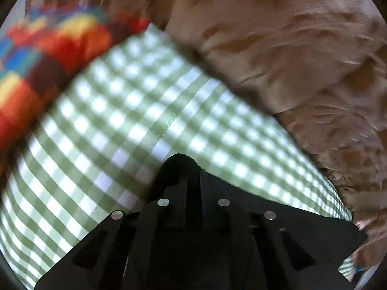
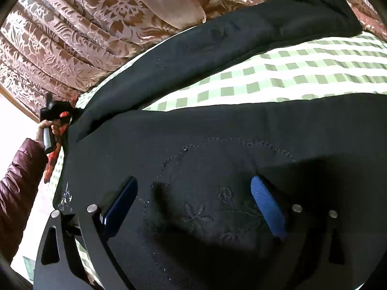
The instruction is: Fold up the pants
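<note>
Black pants (image 2: 217,130) lie spread on a green-and-white checked cloth (image 2: 290,72); one leg (image 2: 241,31) runs to the far right, and an embroidered pocket sits near me. My right gripper (image 2: 193,203) is open just above the pocket, blue pads (image 2: 266,207) wide apart. My left gripper (image 1: 180,166) is shut on a bunch of black pants fabric (image 1: 179,162) over the checked cloth (image 1: 121,120). It also shows in the right wrist view (image 2: 60,116), held by a hand at the pants' far left edge.
Brown floral curtains (image 2: 84,29) hang behind the bed. A brown quilted cover (image 1: 290,48) lies beyond the cloth, and a blurred multicoloured blanket (image 1: 48,48) sits at the left. A maroon sleeve (image 2: 19,181) is at the left.
</note>
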Motion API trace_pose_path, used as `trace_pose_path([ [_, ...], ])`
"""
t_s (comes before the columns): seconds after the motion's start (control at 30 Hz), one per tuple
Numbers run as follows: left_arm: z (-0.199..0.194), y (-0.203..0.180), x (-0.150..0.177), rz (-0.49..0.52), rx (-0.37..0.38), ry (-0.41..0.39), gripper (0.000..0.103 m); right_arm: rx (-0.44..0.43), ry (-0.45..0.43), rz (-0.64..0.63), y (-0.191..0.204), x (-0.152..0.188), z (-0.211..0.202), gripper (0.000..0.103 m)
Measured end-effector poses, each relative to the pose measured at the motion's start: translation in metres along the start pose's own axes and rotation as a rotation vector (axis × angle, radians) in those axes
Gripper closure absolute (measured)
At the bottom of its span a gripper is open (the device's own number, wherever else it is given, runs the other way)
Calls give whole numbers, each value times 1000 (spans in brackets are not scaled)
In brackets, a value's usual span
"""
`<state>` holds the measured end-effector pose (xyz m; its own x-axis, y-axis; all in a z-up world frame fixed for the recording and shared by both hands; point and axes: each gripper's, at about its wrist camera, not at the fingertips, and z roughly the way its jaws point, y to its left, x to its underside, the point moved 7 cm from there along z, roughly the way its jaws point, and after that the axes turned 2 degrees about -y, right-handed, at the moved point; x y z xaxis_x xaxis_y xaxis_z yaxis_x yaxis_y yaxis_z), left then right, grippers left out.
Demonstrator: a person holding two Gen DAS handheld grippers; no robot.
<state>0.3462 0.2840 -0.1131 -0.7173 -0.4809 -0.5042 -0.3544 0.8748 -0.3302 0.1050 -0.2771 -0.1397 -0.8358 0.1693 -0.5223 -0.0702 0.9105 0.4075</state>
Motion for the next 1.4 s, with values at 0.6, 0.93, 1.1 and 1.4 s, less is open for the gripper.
trace_pose_path([
  [0.6,-247,-62,215,371,525,-252,97,-107,13,63,14,-38,-2,38],
  [0.93,-266,-52,245,378,546,-252,97,-234,-4,197,53,-164,45,43],
  [1.1,-269,-45,246,394,537,-248,97,-196,27,317,45,-211,92,43],
  [1.4,-253,-21,174,295,380,-352,97,-137,-33,247,45,-236,86,95],
])
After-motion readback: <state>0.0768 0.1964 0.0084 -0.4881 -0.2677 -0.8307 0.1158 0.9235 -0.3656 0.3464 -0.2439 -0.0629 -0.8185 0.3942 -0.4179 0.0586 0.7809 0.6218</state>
